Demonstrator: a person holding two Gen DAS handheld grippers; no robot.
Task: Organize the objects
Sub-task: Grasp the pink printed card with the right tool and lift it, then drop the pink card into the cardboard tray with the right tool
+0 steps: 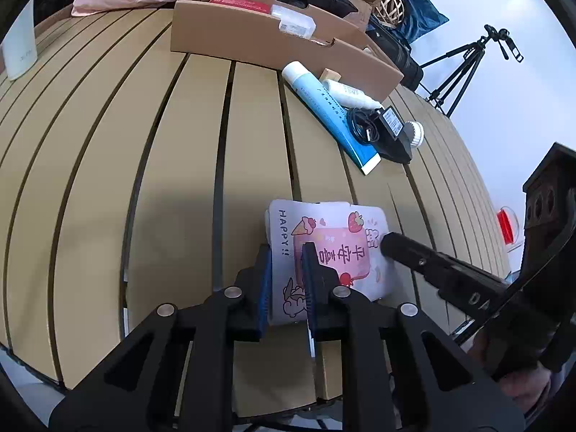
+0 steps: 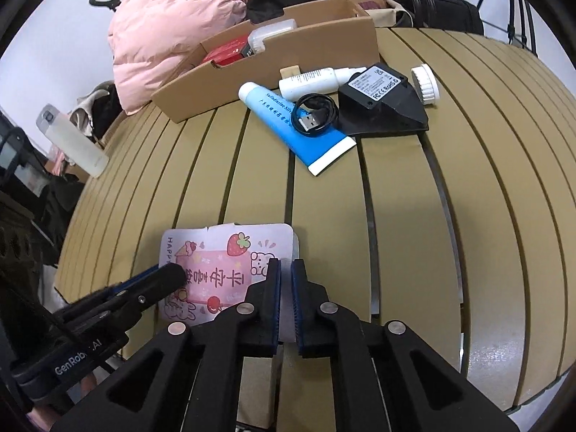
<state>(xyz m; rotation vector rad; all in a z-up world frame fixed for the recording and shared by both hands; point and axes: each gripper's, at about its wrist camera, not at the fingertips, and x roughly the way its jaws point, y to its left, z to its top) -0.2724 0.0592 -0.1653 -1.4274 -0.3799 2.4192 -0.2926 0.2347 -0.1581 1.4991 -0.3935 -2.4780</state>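
Note:
A white card packet [image 1: 324, 223] [image 2: 223, 248] printed with a pink label, a strawberry and "HAPPY" sits at the near edge of the slatted tan table [image 1: 162, 180]. My left gripper [image 1: 286, 252] is shut on the packet's left part, and the printed face shows between its blue pads. In the right wrist view the left gripper [image 2: 169, 277] comes in from the left over the label. My right gripper [image 2: 286, 266] is shut on the packet's right edge, with white material pinched between its pads. From the left wrist, the right gripper [image 1: 387, 243] touches that same edge.
At the far side lie a blue tube [image 2: 288, 126], a coiled USB cable [image 2: 315, 115], a black charger [image 2: 381, 104], a white bottle [image 2: 309, 81] and a white cap [image 2: 426, 84]. An open cardboard box [image 2: 270, 68] holds small items. A pink jacket [image 2: 169, 36] lies behind it.

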